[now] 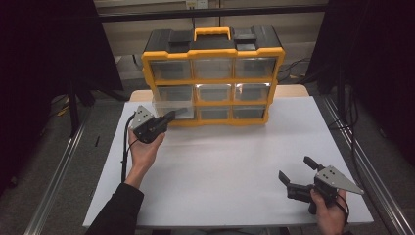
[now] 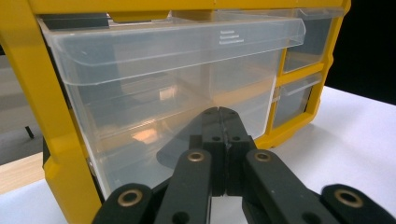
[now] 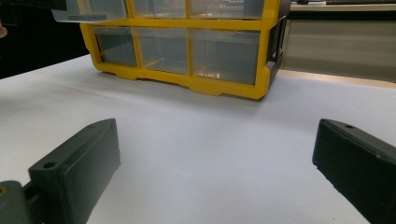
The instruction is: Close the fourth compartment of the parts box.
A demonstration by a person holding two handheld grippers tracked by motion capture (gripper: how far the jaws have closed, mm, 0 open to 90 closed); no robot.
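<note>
A yellow and black organizer (image 1: 213, 80) with clear drawers stands at the back of the white table (image 1: 230, 166). One clear drawer (image 1: 172, 107) in its left column sticks out toward me; in the right gripper view that drawer (image 3: 88, 10) sits in the row above the bottom one. My left gripper (image 1: 171, 115) is shut with nothing between its jaws, and its tips (image 2: 219, 112) are right at the front of the drawer (image 2: 177, 79). My right gripper (image 1: 295, 168) stands open near the table's front right, well apart from the organizer (image 3: 187, 46), with bare table between its jaws (image 3: 215, 140).
The organizer's other drawers (image 1: 214, 68) are pushed in. Dark curtains flank the table, and metal rails (image 1: 63, 166) run along the floor on both sides. A cable trails from the left gripper down past the person's wrist.
</note>
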